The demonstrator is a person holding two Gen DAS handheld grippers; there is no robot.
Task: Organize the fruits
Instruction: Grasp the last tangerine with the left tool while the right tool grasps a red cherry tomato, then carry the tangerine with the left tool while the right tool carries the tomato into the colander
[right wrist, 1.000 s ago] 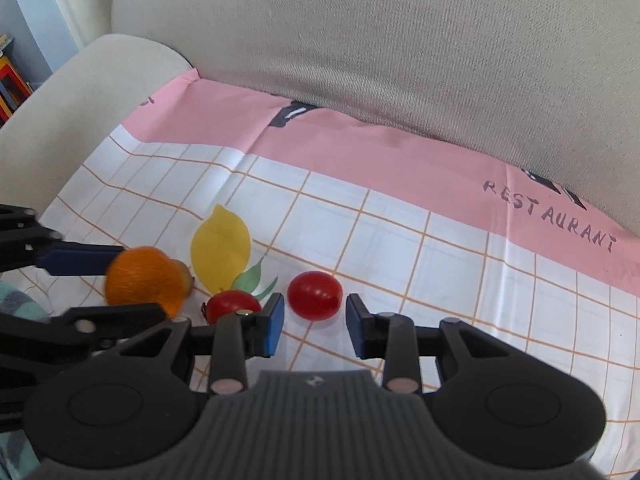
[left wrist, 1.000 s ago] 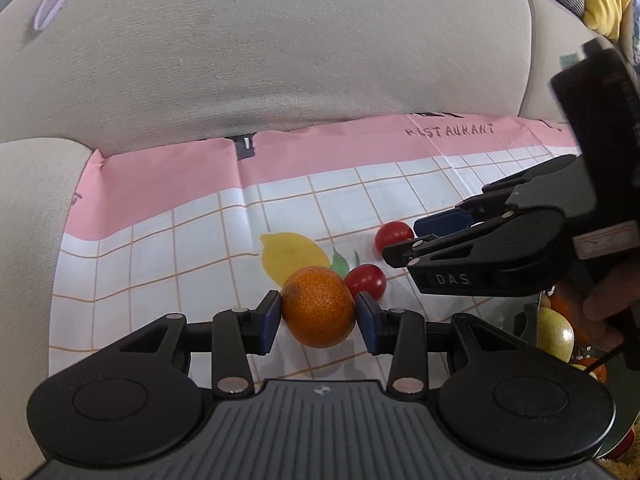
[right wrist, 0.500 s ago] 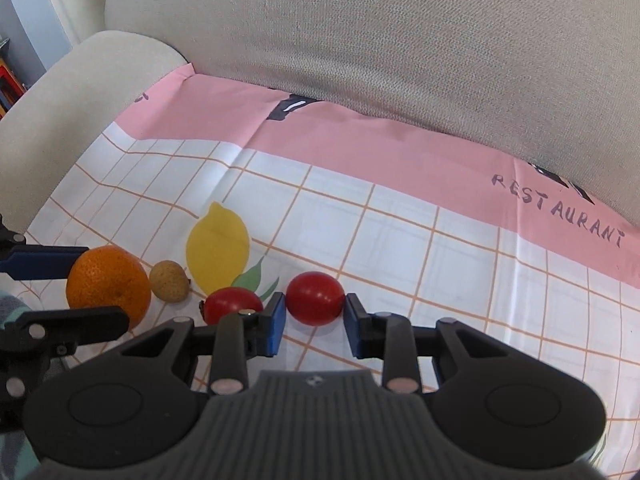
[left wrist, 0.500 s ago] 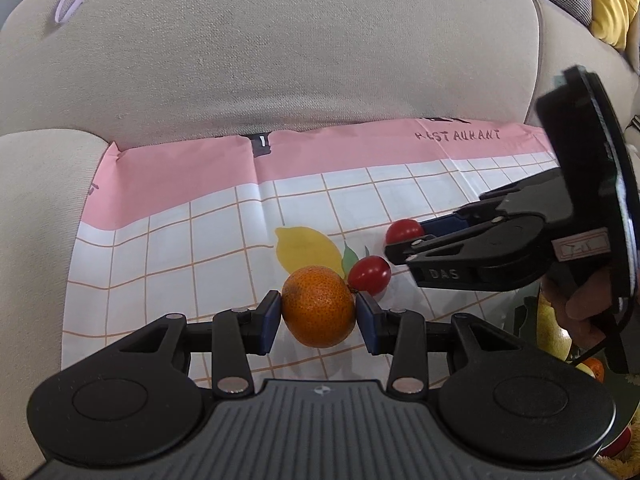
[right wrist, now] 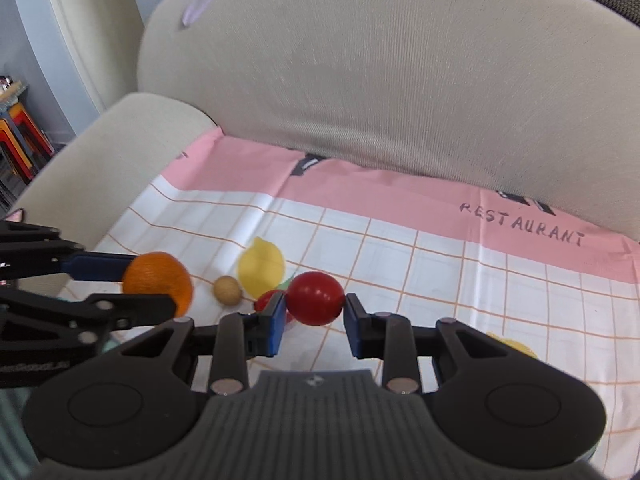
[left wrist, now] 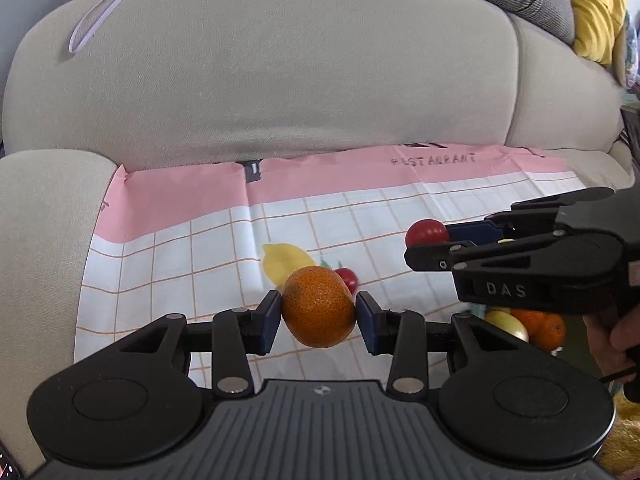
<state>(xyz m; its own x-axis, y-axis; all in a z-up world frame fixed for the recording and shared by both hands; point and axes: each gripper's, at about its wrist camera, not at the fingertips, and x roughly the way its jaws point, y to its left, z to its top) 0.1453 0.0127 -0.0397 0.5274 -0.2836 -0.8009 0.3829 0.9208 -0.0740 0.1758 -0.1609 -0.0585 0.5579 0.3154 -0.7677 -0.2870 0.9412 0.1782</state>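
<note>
Gripping the orange (left wrist: 319, 307) above the cloth (left wrist: 224, 248), the left gripper (left wrist: 318, 316) fingers pinch it while the right gripper (right wrist: 315, 314), at its 2 o'clock, clamps a red tomato (right wrist: 315, 298), apparently for carrying away.

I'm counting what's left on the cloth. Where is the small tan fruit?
In the right wrist view, the small tan fruit lies on the checked cloth, left of centre, between the held orange and the printed lemon.
</note>
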